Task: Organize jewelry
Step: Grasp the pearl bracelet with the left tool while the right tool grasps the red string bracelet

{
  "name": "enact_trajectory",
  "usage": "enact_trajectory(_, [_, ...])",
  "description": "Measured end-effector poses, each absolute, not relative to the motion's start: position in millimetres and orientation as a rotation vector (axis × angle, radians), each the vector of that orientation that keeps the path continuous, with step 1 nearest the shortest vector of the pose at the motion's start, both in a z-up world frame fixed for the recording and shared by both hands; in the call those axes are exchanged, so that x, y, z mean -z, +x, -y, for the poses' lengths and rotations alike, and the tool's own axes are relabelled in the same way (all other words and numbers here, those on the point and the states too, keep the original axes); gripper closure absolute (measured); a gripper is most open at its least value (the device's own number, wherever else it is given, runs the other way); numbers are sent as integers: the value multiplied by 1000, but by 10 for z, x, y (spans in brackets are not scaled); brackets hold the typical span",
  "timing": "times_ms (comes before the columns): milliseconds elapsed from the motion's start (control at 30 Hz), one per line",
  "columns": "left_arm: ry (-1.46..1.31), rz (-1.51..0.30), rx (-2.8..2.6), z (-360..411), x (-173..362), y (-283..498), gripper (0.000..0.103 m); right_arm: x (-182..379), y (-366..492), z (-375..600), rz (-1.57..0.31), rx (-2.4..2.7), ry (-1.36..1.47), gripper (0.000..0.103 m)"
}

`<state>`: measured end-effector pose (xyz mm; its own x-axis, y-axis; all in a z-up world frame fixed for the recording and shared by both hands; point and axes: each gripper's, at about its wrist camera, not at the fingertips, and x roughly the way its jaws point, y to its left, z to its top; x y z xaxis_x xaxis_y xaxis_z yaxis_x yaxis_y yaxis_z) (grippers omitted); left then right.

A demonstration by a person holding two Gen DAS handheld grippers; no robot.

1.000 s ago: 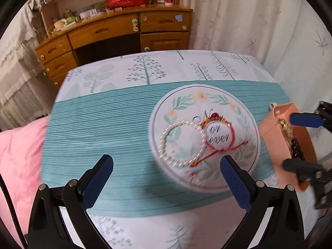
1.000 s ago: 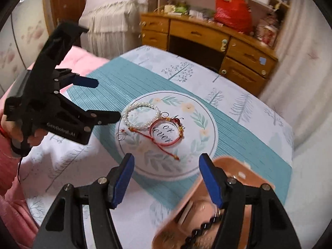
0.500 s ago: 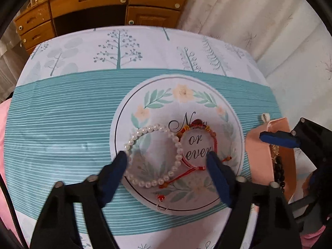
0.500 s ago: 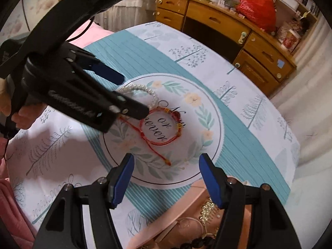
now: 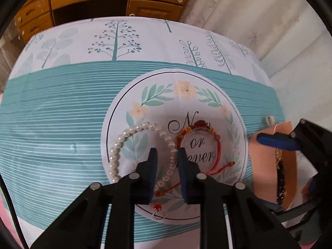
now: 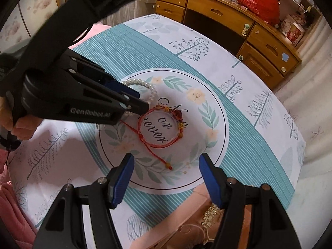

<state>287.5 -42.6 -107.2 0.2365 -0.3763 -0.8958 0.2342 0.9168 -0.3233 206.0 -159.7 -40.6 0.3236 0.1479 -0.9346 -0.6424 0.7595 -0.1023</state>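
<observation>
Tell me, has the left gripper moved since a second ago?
Yes. The left gripper has come down toward the round printed circle and its jaws are closing around the pearl bracelet.

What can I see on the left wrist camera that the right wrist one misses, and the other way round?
Left wrist only: the left claw closing around the pearl bracelet strand, pearls between its pads.
Right wrist only: the hand holding that claw, the red bag on the desk, and the right claw open and empty.
Both: the red cord bracelet and pink box.
</observation>
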Motion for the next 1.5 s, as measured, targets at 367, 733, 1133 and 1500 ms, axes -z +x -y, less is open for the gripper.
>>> enact_trajectory(367, [-237, -1260, 443, 179, 1167, 2951, 96, 643, 2306, 1323, -1231, -508, -552, 38])
enact_trajectory(733, [-255, -1260, 406, -176, 1171, 2896, 96, 737, 2494, 1119, -1276, -459, -490, 38])
enact_trajectory(1133, [-295, -1289, 450, -134, 1152, 2921, 70, 756, 2522, 1138, -1284, -406, -398, 43])
enact_trajectory(1500, [-149, -1268, 372, 106, 1088, 2861, 70, 675, 2313, 1197, -1314, -469, -344, 46])
